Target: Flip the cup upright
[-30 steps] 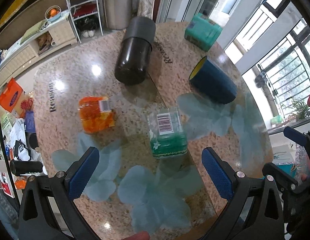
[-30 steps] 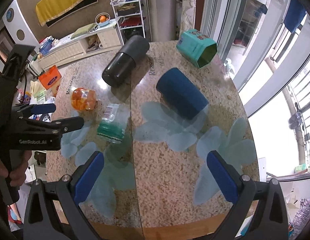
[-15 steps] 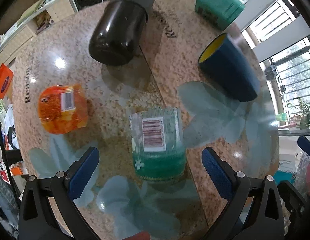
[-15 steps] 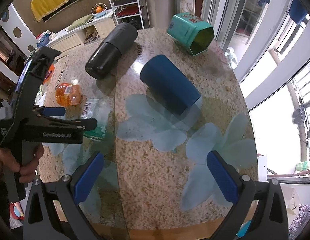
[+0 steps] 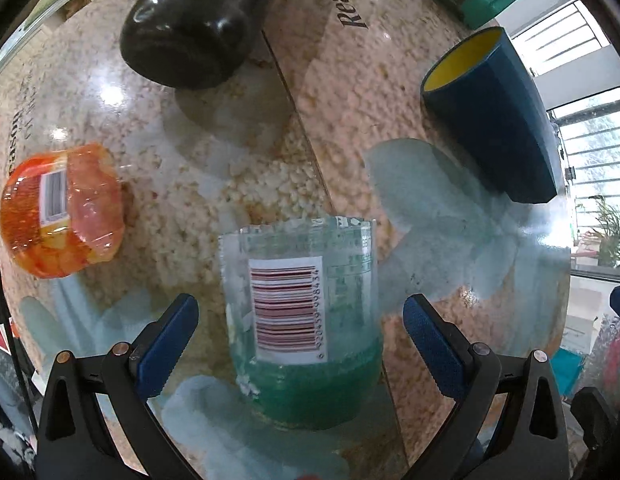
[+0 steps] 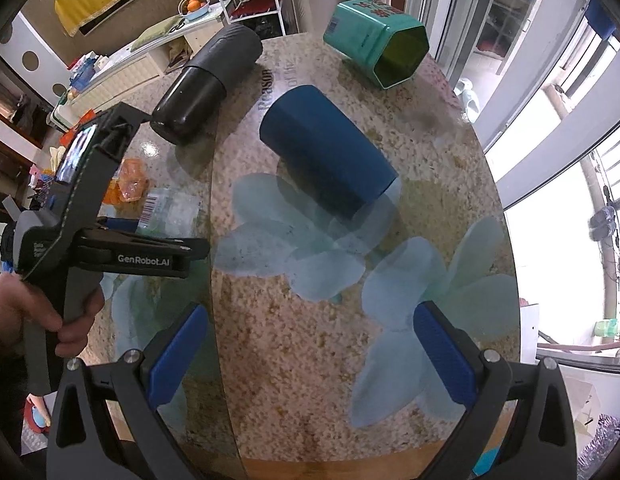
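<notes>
Left gripper point(image 5: 300, 344) is low over the table, blue-padded fingers point(image 5: 168, 340) spread wide, straddling a clear plastic cup with a barcode label and green base point(image 5: 302, 308) at lower centre of the left wrist view. Pads sit either side of it, apart from the walls, no contact. That cup is inverted: green end nearest the camera.

In the right wrist view the left gripper's black body shows at mid left, a bare hand point(image 6: 50, 312) wrapped on its handle, fingers pointing right toward the clear cup.

Right gripper point(image 6: 310, 354) is also spread, holding nothing, hovering over the granite-pattern round table point(image 6: 302, 380) near its front edge.

Dark blue cup with yellow interior point(image 5: 497, 120) lies on its side, upper right of the left view; centre of the right view, well ahead of the right fingers.

Black cylindrical flask point(image 5: 202, 20) lies on its side upper left. Orange plastic-wrapped jar point(image 5: 62, 208) at left. Teal hexagonal tin point(image 6: 377, 52) on its side at the far edge.
</notes>
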Demonstrator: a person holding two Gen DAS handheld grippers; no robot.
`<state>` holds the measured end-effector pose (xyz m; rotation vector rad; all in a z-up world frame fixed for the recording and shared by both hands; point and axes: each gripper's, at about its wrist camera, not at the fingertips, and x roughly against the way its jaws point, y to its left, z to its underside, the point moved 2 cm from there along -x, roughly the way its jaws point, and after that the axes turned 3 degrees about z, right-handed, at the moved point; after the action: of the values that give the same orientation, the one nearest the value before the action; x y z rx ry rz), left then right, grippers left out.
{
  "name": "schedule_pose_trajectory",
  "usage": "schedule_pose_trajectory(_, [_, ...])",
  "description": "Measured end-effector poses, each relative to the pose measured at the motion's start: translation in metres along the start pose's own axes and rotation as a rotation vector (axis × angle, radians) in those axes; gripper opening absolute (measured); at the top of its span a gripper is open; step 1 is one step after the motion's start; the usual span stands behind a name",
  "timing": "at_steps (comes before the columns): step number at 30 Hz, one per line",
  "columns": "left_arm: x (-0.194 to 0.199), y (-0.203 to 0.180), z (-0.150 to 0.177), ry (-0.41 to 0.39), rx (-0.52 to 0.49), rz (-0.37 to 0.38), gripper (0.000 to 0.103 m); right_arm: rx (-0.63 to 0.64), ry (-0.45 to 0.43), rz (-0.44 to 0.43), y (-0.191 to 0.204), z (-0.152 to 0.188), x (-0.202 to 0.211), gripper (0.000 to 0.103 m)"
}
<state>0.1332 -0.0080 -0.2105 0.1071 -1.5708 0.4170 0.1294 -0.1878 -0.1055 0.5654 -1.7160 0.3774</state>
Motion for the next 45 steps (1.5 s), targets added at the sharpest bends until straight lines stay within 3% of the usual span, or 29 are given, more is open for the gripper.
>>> schedule_pose_trajectory(3, [-0.008, -0.003, -0.001, -0.007, 0.012, 0.014, 0.097, -0.007, -0.003, 0.008, -0.001, 0.002, 0.001, 0.103])
schedule_pose_trajectory(6, [-0.015, -0.003, 0.0, -0.007, 0.03, 0.019, 0.082, -0.015, -0.006, 0.017, 0.001, 0.005, 0.004, 0.103])
schedule_pose_trajectory(12, [-0.025, 0.016, 0.008, -0.021, 0.04, 0.019, 0.069, -0.029, -0.021, 0.037, 0.007, 0.016, 0.013, 0.103])
schedule_pose_trajectory(16, [-0.012, 0.027, 0.017, -0.056, 0.027, 0.085, 0.068, -0.046, -0.046, 0.054, 0.012, 0.026, 0.024, 0.103])
schedule_pose_trajectory(26, [0.031, 0.026, 0.059, -0.113, -0.012, 0.11, 0.068, -0.112, -0.084, 0.091, 0.019, 0.055, 0.047, 0.103])
schedule_pose_trajectory(30, [0.051, 0.01, 0.082, -0.12, -0.039, 0.119, 0.068, -0.116, -0.108, 0.093, 0.021, 0.061, 0.059, 0.103])
schedule_pose_trajectory(36, [0.048, -0.015, 0.113, -0.089, -0.052, 0.094, 0.068, -0.103, -0.115, 0.081, 0.015, 0.064, 0.06, 0.103])
schedule_pose_trajectory(45, [0.016, -0.03, 0.134, -0.043, 0.036, 0.064, 0.069, -0.008, -0.097, 0.046, 0.003, 0.054, 0.048, 0.103])
